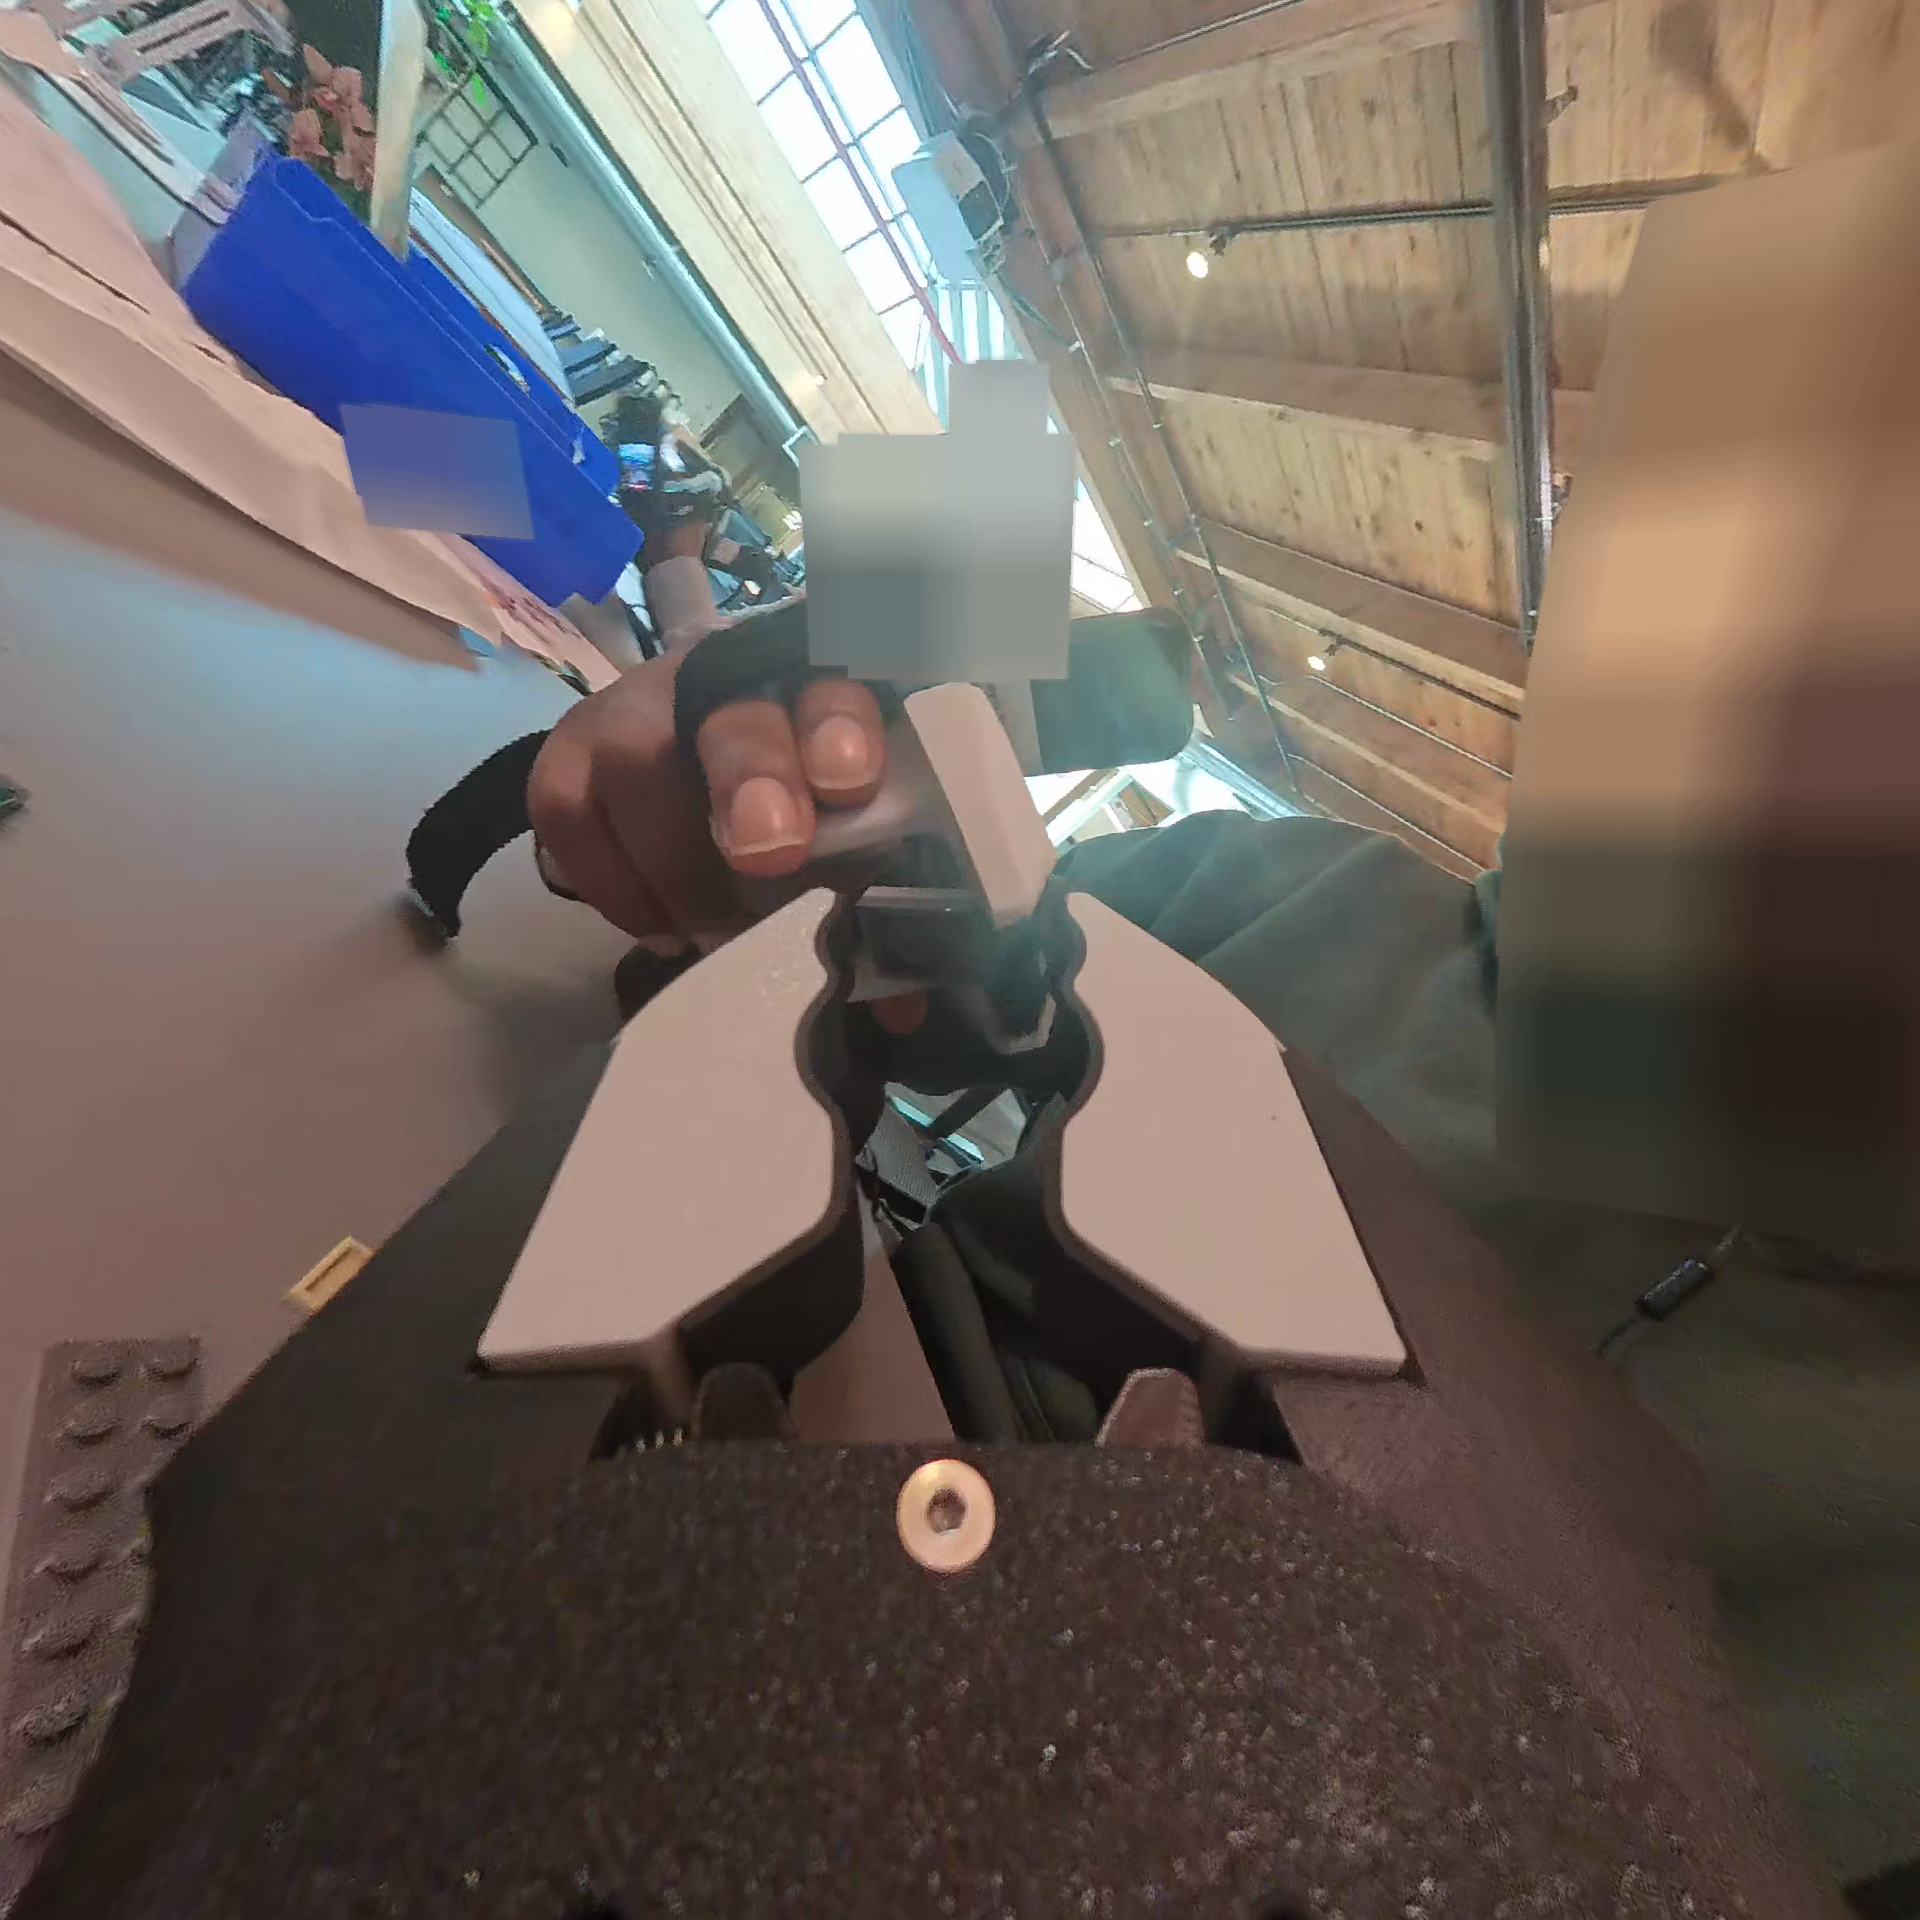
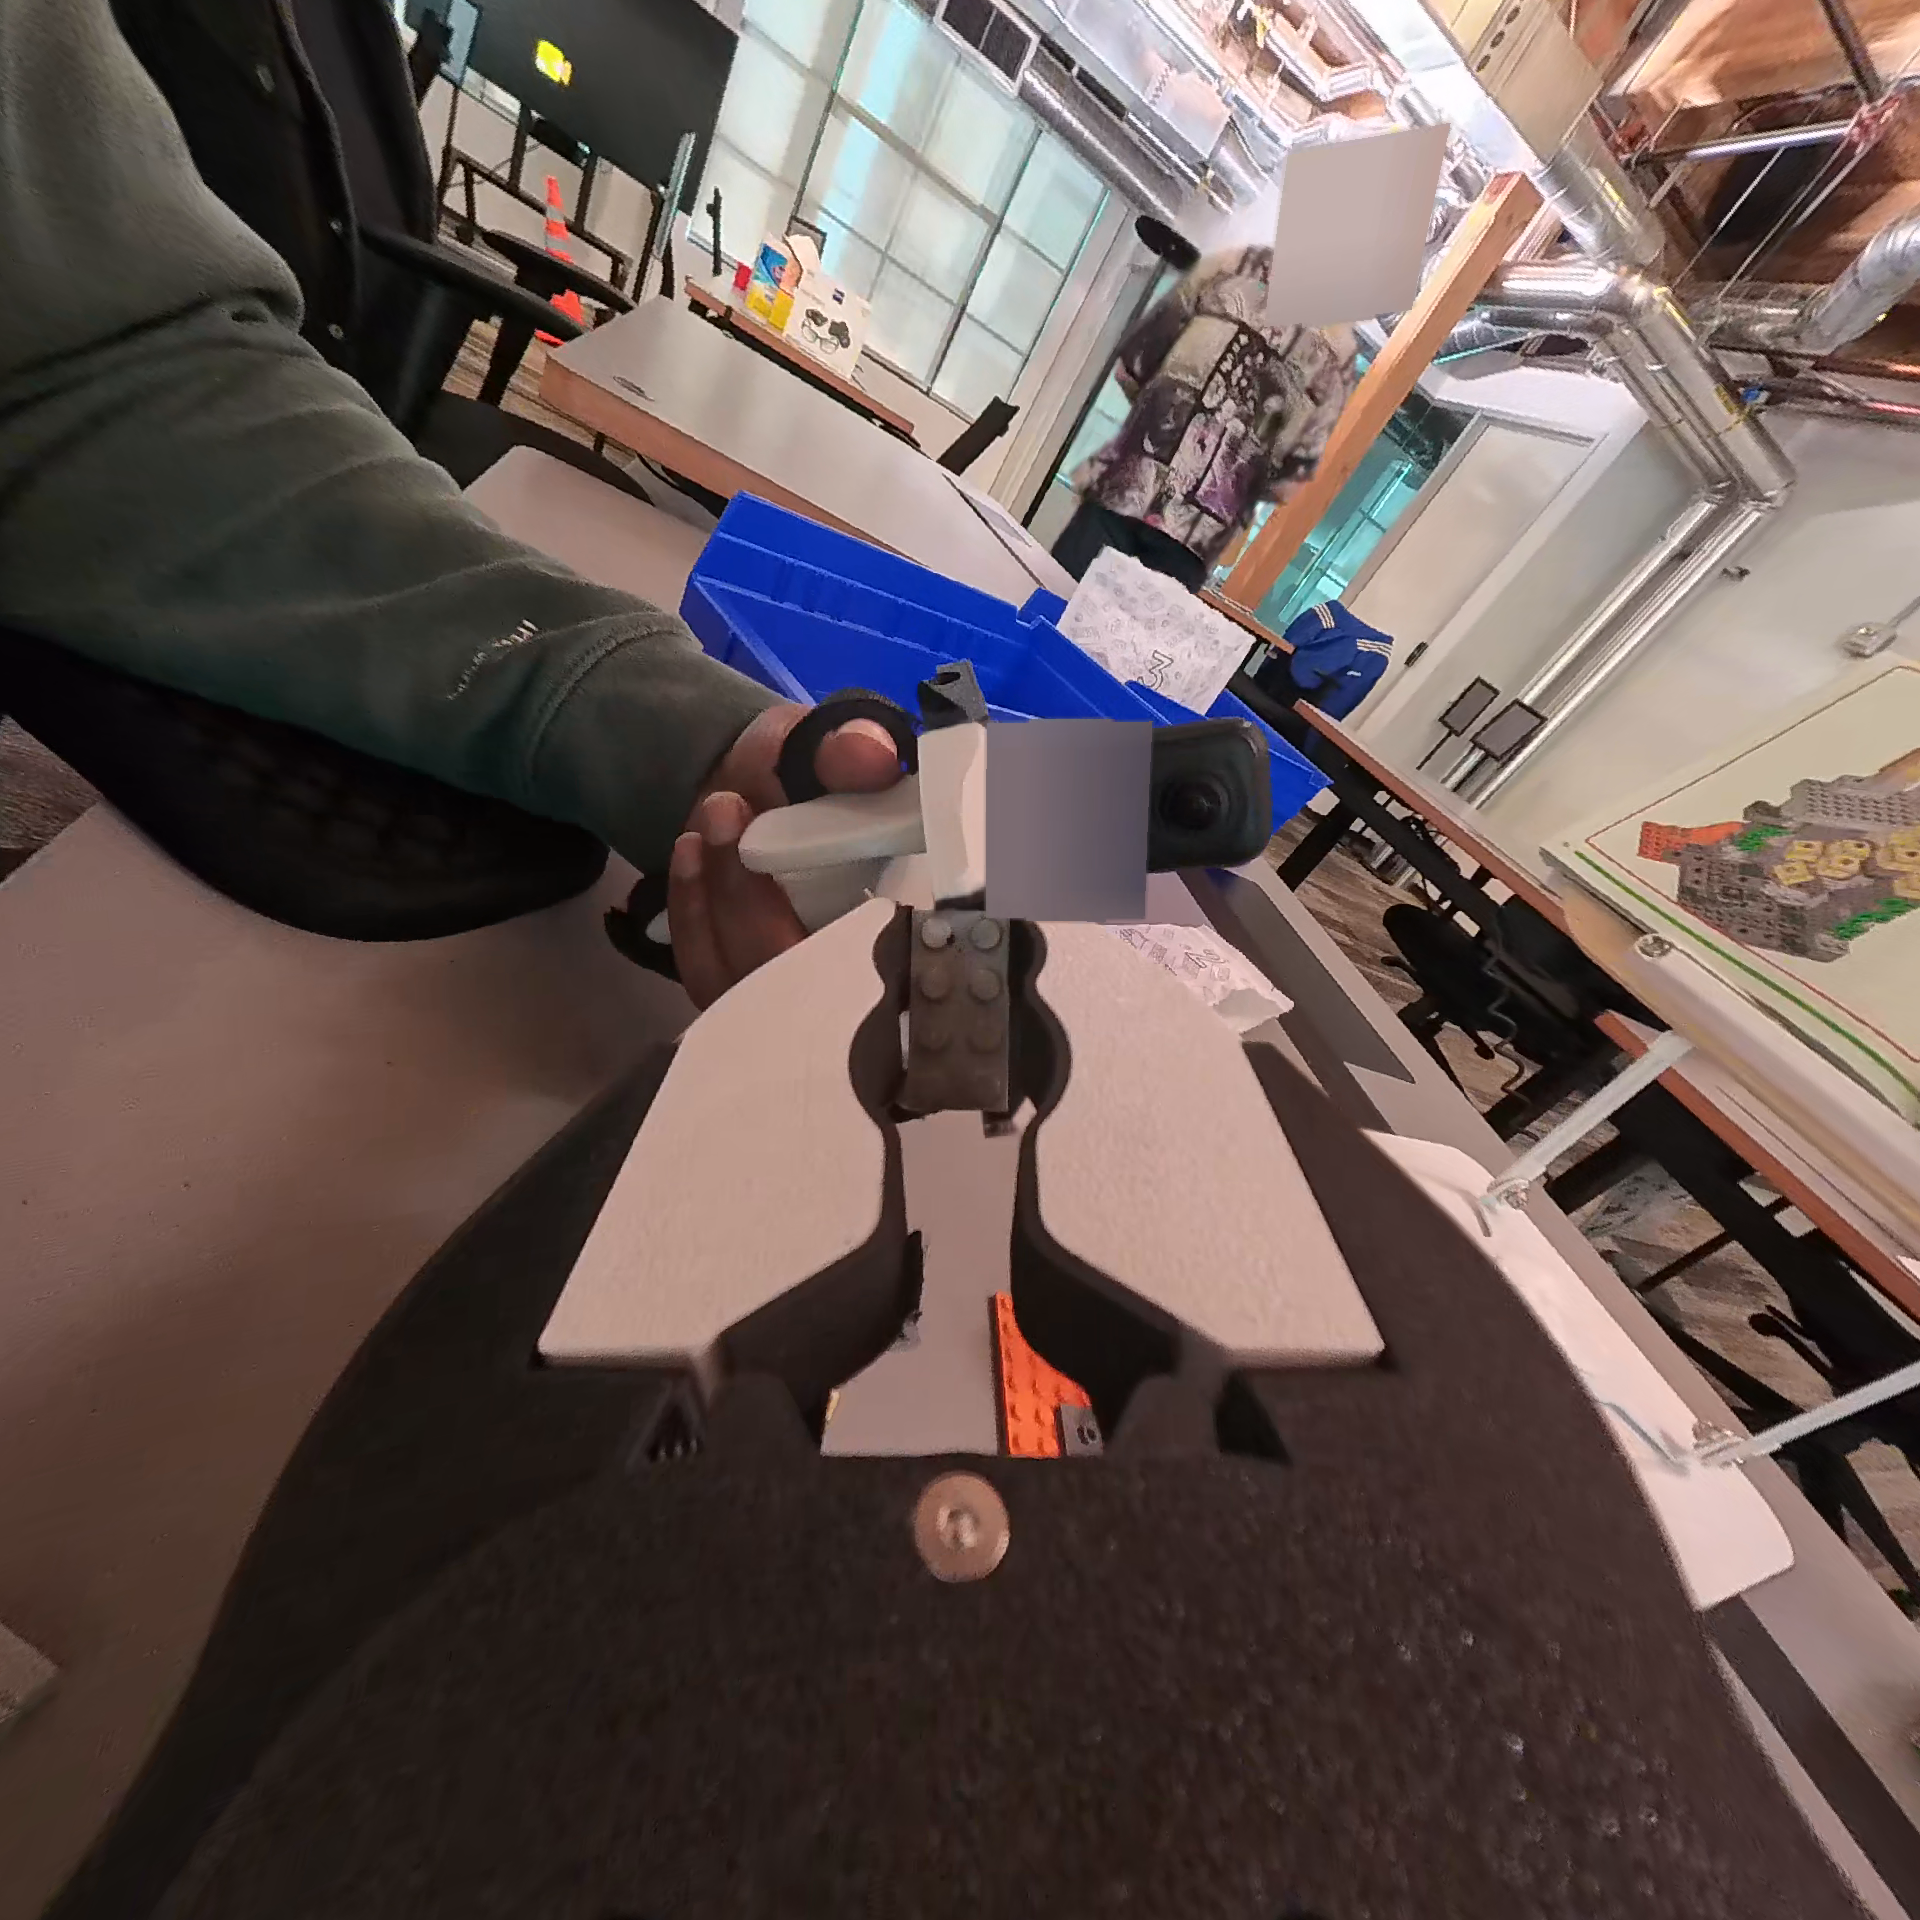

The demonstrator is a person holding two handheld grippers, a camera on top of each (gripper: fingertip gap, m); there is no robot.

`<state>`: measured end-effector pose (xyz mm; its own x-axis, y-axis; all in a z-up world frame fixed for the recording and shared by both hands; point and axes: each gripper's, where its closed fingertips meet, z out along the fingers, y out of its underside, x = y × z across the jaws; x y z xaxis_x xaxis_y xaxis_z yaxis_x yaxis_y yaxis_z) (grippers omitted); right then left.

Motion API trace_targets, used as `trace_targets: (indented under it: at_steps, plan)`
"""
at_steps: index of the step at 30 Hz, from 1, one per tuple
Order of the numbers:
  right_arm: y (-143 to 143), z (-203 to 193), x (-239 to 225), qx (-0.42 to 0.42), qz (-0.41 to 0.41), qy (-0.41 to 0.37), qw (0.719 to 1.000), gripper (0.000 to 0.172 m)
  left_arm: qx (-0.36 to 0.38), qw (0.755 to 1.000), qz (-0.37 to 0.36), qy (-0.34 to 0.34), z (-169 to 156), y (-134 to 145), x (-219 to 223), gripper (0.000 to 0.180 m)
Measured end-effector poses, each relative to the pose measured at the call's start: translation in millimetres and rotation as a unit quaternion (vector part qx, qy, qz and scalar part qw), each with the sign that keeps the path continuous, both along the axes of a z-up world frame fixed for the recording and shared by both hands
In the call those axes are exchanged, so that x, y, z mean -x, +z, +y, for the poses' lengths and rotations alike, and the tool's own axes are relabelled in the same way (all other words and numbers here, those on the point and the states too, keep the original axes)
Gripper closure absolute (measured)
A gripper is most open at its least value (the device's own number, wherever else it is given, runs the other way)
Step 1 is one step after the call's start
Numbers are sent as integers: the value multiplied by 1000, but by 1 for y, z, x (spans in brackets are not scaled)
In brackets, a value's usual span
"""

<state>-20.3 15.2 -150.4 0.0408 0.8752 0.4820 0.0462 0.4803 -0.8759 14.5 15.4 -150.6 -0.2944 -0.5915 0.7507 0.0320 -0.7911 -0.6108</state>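
Right hand-held gripper (image 2: pixel 956 1023): closed on a dark grey studded brick (image 2: pixel 954 1023), both pads pressed to its sides, studs facing the camera, raised above the grey surface (image 2: pixel 260 1091). Left hand-held gripper (image 1: pixel 945 1023): jaws parted, nothing clamped; the right one's tip, with the brick, sits between its fingertips, contact unclear. A blue bin (image 2: pixel 862 613) stands on the surface behind.

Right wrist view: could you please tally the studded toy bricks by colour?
Grey brick, gripped in the right tongs: 1
Orange brick, seen lower down through the gap between the tongs: 1
Total: 2
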Motion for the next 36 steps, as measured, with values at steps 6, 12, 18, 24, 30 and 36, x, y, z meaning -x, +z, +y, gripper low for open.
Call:
trace_targets:
  at_steps: [6,12,18,24,30,36]
  plan:
    - [6,-4,0,0,13,6,1000,155,2,1000,-21,-20,-7,4,-3,146]
    - [4,2,-1,-5,4,-14,1000,155,-12,1000,-3,0,-1,2,-2,147]
    - [-3,14,-5,-62,-40,-65,995,149,-24,998,35,39,12,-7,6,147]
    - [-14,12,-3,-94,-76,-71,990,155,-53,995,77,39,9,-17,4,147]
    - [-6,2,-3,-83,-46,-41,995,155,-83,995,57,24,-1,-9,5,146]
    - [2,-6,-5,-84,-24,-19,996,155,-65,998,25,0,-8,-1,5,147]
